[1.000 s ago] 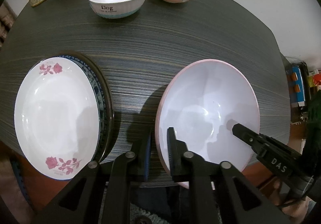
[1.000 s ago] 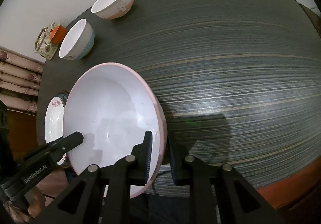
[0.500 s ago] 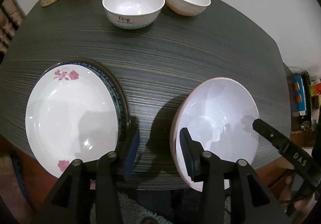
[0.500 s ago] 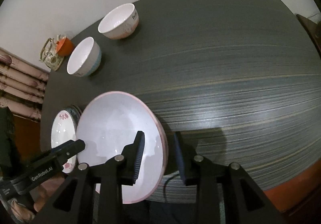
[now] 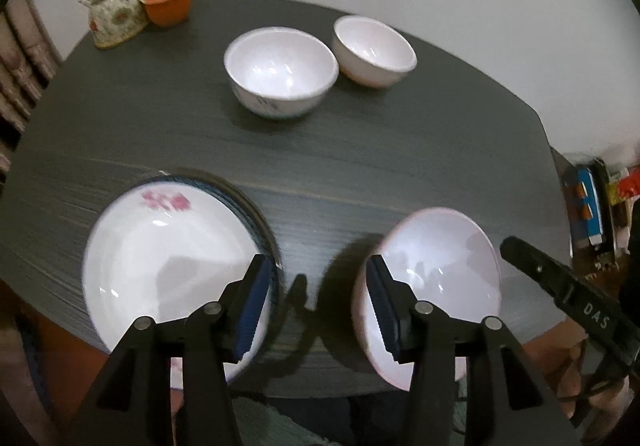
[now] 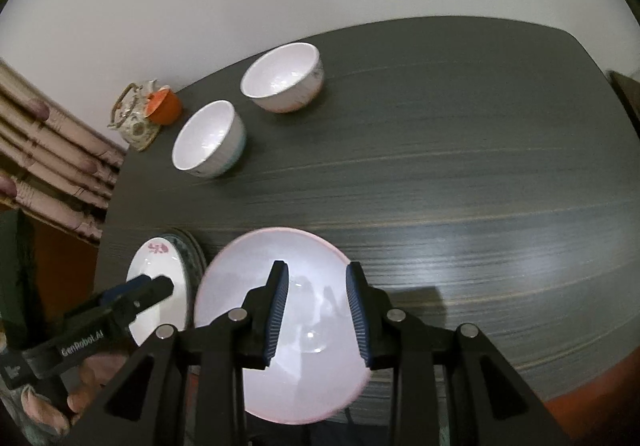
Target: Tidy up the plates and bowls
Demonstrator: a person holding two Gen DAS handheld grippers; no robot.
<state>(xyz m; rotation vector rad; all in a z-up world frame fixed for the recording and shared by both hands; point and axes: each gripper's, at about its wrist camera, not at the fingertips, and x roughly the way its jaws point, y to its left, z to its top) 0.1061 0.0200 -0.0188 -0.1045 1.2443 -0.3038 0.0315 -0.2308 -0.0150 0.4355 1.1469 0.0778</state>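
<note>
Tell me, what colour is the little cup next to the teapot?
Orange. The cup beside the teapot shows best in the left wrist view.

The dark streaked desk (image 5: 360, 166) carries two white bowls (image 5: 281, 77) side by side, a floral teapot (image 5: 114, 16) and an orange cup (image 5: 167, 4). Nearer lie a stack of plates (image 5: 160, 270) and a pink-rimmed plate (image 5: 440, 278).

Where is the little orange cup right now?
The orange cup sits at the far left corner of the dark table, touching the flowery teapot. In both wrist views it is left of the two white bowls.
</note>
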